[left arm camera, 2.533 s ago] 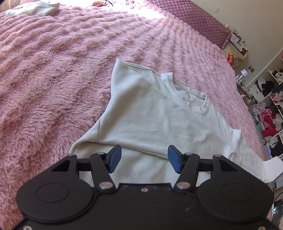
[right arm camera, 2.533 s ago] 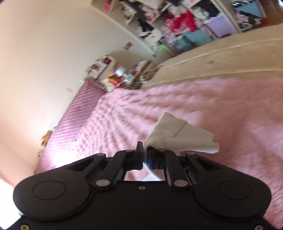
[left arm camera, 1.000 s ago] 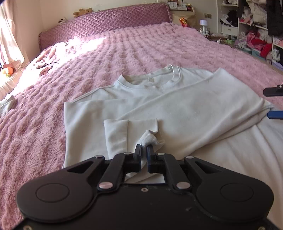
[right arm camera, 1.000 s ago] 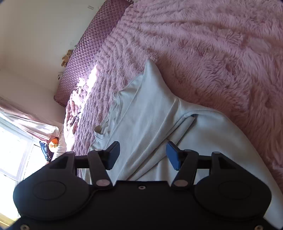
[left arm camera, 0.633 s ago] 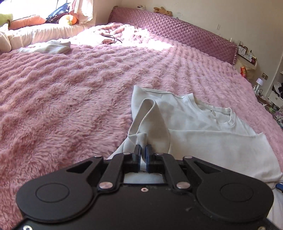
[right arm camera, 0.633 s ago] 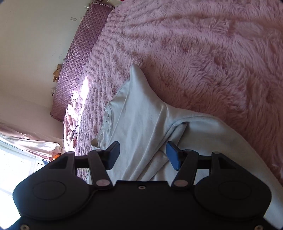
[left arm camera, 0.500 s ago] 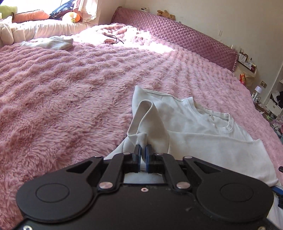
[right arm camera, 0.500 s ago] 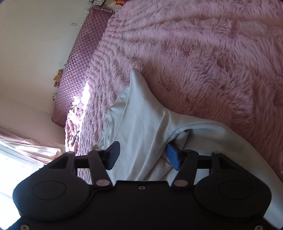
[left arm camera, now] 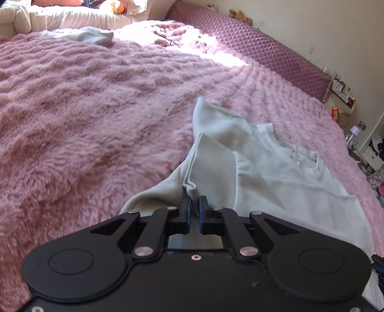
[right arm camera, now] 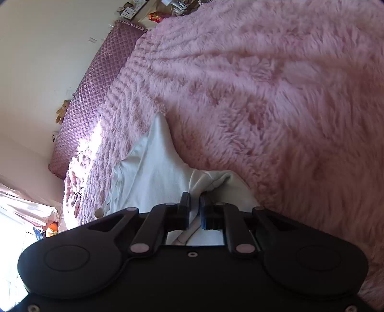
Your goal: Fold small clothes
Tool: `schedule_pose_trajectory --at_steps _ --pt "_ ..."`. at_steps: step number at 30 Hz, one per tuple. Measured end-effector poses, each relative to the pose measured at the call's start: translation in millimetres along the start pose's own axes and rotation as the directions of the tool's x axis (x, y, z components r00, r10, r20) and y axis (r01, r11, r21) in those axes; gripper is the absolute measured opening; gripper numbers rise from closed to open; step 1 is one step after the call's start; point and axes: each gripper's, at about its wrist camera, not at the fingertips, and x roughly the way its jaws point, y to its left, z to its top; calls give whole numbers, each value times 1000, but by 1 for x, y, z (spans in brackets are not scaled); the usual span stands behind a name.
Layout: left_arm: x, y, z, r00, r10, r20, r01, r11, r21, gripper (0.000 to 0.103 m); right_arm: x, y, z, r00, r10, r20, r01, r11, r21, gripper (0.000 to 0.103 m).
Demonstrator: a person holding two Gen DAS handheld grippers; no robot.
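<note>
A white sweatshirt [left arm camera: 276, 168] lies partly folded on the pink fluffy bedspread [left arm camera: 96, 108], neck hole toward the right. My left gripper [left arm camera: 195, 204] sits at the garment's left side. Its jaws are opening by a narrow gap, and a bunched fold of the sleeve still runs up between the pads. In the right wrist view the same sweatshirt [right arm camera: 153, 172] stretches away toward the headboard. My right gripper [right arm camera: 194, 201] is shut on a thick fold at its near edge, with cloth showing between the pads. A sliver of that right gripper [left arm camera: 379, 264] shows at the left view's right edge.
The quilted purple headboard [left arm camera: 264, 50] runs along the far side of the bed. Another pale folded garment [left arm camera: 84, 34] lies far off near pillows [left arm camera: 14, 21]. Cluttered shelves and a bedside stand [left arm camera: 355, 134] stand beyond the bed's right edge.
The right jaws, wide open before, have closed on a fold of the sweatshirt. The left gripper has carried the sleeve across and lower, and its jaws have parted a little.
</note>
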Motion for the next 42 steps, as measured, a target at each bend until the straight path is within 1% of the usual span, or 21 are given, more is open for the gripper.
schedule_pose_trajectory --at_steps 2,4,5,8,11,16,19,20,22,23,24,25,26,28,30,32,34,37,40,41,42 --pt "-7 12 1 1000 -17 -6 17 998 -55 13 -5 -6 2 1000 10 1 -10 999 32 8" --pt "-18 18 9 1000 -12 -9 11 995 -101 21 -15 -2 5 1000 -7 9 7 1000 22 20" --pt "-23 19 15 1000 -10 11 11 993 -114 34 -19 1 6 1000 -17 21 17 1000 -5 26" --pt "-25 21 35 998 -16 65 23 995 -100 38 -32 23 13 994 -11 105 28 986 -165 31" --pt "-11 13 52 997 -24 72 29 997 -69 41 -19 47 26 990 24 137 21 949 -313 49" --pt "34 -1 68 999 -39 -36 38 999 -28 42 44 77 51 997 -16 75 51 863 -503 50" --pt "44 -8 66 999 -44 -29 45 999 21 25 72 85 58 996 -61 64 86 837 -541 52" --pt "44 -11 65 998 -55 -15 56 997 49 5 80 87 60 996 -68 54 86 834 -545 54" --pt "44 -16 63 998 -56 7 56 995 80 5 94 89 61 997 -75 29 78 829 -554 57" --pt "42 -16 62 998 -58 19 56 995 88 5 101 88 60 996 -93 16 86 826 -558 57" --pt "39 -15 61 998 -58 36 55 995 87 5 107 88 59 994 -111 11 99 826 -556 49" --pt "34 -15 61 996 -67 57 63 995 79 5 108 87 59 993 -115 14 104 827 -553 33" --pt "28 -14 61 993 -80 84 75 995 68 5 107 87 60 993 -117 32 115 824 -554 6" --pt "10 -13 63 980 -120 161 115 992 45 5 94 86 62 993 -67 98 109 849 -518 4" --pt "5 -15 61 974 -107 198 99 994 53 5 89 82 60 988 -65 138 124 866 -485 2" --pt "21 -15 55 987 -47 156 36 997 73 5 96 76 56 984 -103 148 163 858 -488 2" --pt "48 -7 45 999 21 41 -23 998 58 8 106 67 53 981 -140 134 188 855 -483 1" --pt "51 -1 46 1000 12 27 -13 999 39 13 102 66 55 980 -143 140 193 859 -474 4" --pt "36 1 56 998 25 50 -25 1000 6 15 89 77 53 975 -150 163 215 815 -538 20" --pt "28 2 59 998 29 61 -29 1000 -3 14 82 80 53 974 -149 170 219 810 -544 29" --pt "19 4 62 997 7 79 -6 1000 -15 14 71 81 52 978 -124 166 196 817 -543 29"
